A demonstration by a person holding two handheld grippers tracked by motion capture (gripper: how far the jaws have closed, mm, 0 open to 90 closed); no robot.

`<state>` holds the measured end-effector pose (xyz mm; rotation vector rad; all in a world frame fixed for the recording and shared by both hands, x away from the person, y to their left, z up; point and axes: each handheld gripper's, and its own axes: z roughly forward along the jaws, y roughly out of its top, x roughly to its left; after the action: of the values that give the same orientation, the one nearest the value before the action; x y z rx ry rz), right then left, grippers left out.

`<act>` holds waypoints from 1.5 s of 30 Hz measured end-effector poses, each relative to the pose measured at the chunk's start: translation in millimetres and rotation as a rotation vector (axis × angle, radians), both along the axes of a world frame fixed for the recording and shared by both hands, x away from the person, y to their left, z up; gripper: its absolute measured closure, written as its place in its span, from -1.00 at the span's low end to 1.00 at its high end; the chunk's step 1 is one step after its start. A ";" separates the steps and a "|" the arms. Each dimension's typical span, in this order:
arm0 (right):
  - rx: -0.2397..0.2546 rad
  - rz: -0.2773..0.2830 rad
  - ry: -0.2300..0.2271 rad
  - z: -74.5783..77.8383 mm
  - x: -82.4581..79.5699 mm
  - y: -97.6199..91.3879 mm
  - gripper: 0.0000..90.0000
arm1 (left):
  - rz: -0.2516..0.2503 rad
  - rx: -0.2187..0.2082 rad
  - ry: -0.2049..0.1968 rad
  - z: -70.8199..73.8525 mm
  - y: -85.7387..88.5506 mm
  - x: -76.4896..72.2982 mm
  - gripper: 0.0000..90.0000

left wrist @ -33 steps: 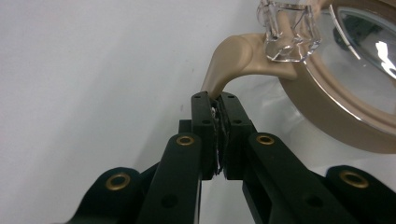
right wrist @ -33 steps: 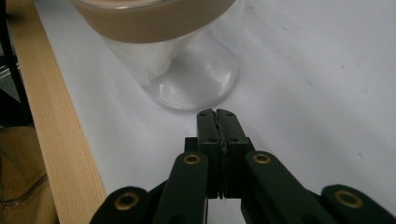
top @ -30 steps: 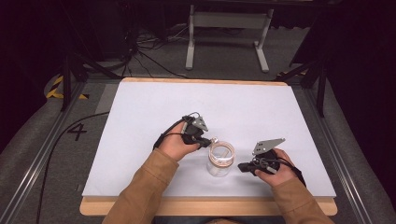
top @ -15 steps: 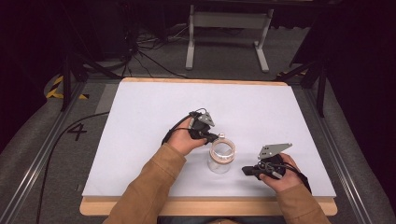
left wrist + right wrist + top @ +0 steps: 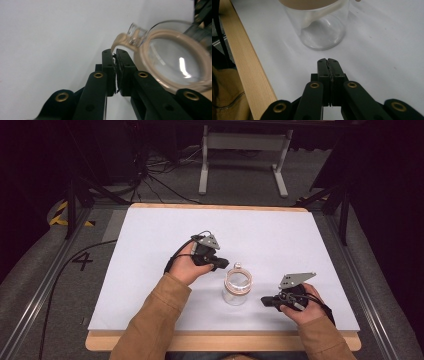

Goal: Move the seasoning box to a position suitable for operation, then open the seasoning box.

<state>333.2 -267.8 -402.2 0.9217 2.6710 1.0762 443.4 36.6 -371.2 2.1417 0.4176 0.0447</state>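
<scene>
A clear glass jar (image 5: pixel 235 295) with a tan sealing ring stands on the white table sheet (image 5: pixel 150 260), near the front. My left gripper (image 5: pixel 222 263) is just left of the jar's top. In the left gripper view its jaws (image 5: pixel 115 52) are pressed together on the tip of the ring's tan tab (image 5: pixel 120 40), beside the glass lid (image 5: pixel 172 57). My right gripper (image 5: pixel 265 301) lies low on the sheet to the right of the jar. It is shut with nothing between its jaws (image 5: pixel 328 61), which point at the jar's base (image 5: pixel 319 32) a short way off.
The table's wooden front edge (image 5: pixel 200 340) runs just behind the hands and shows beside the right gripper (image 5: pixel 244 62). A metal stand (image 5: pixel 240 150) and cables lie on the floor beyond the table. A number 4 (image 5: pixel 82 261) marks the floor at left.
My left hand has shifted slightly right and up, bringing its gripper against the jar's top. The right hand has barely moved and the jar stands where it was.
</scene>
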 end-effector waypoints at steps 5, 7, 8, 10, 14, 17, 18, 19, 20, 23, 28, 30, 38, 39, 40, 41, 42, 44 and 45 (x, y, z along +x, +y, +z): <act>0.000 0.019 -0.002 1.2 0.4 5.5 1.00 | -0.015 -0.120 -0.039 12.5 2.3 -12.4 1.00; 0.002 0.025 0.000 2.5 -0.2 6.9 1.00 | -0.012 -0.150 -0.045 13.9 0.3 -15.2 1.00; 0.002 0.025 0.000 2.5 -0.2 6.9 1.00 | -0.012 -0.150 -0.045 13.9 0.3 -15.2 1.00; 0.007 0.029 -0.008 3.5 -1.1 7.3 1.00 | 0.000 -0.171 -0.062 14.4 -3.2 -16.1 1.00; 0.007 0.029 -0.006 1.2 -3.7 6.7 1.00 | 0.009 -0.169 -0.074 9.7 -10.6 -16.3 1.00; 0.012 0.023 -0.002 -0.7 -5.3 6.2 1.00 | 0.022 -0.170 -0.068 6.0 -13.3 -15.2 1.00; 0.014 0.025 0.001 -1.1 -5.8 6.5 1.00 | 0.024 -0.172 -0.071 5.2 -13.9 -14.6 1.00; 0.013 0.025 0.001 -1.4 -6.1 6.8 1.00 | 0.026 -0.176 -0.070 4.2 -15.2 -13.5 1.00; 0.010 0.026 -0.001 -2.0 -6.5 7.3 1.00 | 0.026 -0.182 -0.065 3.2 -17.0 -12.5 1.00; 0.012 0.027 0.004 -2.6 -7.3 7.7 0.99 | 0.023 -0.167 -0.064 0.5 -21.1 -11.1 1.00; 0.012 0.030 0.007 -5.2 -7.3 9.6 0.99 | 0.019 -0.143 -0.058 -4.7 -25.3 -8.5 1.00; 0.011 0.039 0.007 -5.8 -7.8 12.2 0.99 | 0.023 -0.147 -0.058 -7.0 -25.6 -7.7 1.00; 0.017 0.068 -0.007 -3.5 -9.9 23.3 1.00 | 0.038 -0.142 -0.061 -6.9 -26.3 -8.8 1.00; 0.018 0.074 -0.016 -2.7 -10.2 25.2 1.00 | 0.040 -0.147 -0.056 -7.2 -26.8 -8.6 1.00; 0.023 0.074 -0.022 -1.2 -11.3 27.3 1.00 | 0.036 -0.148 -0.055 -7.4 -26.9 -8.0 1.00; 0.028 0.074 -0.032 0.4 -11.9 28.8 1.00 | 0.037 -0.151 -0.050 -7.6 -26.8 -7.8 1.00; 0.035 0.070 -0.044 2.3 -12.6 30.4 1.00 | 0.030 -0.148 -0.051 -7.7 -26.1 -6.8 1.00; 0.059 0.072 -0.059 6.2 -13.4 33.0 1.00 | 0.031 -0.158 -0.045 -8.4 -26.0 -6.0 1.00; 0.077 0.073 -0.066 8.4 -13.8 34.7 1.00 | 0.030 -0.155 -0.042 -8.2 -26.0 -5.7 1.00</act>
<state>319.4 -233.1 -393.8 0.7912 2.6458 1.2100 437.7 10.7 -379.4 1.9790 0.4148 0.0724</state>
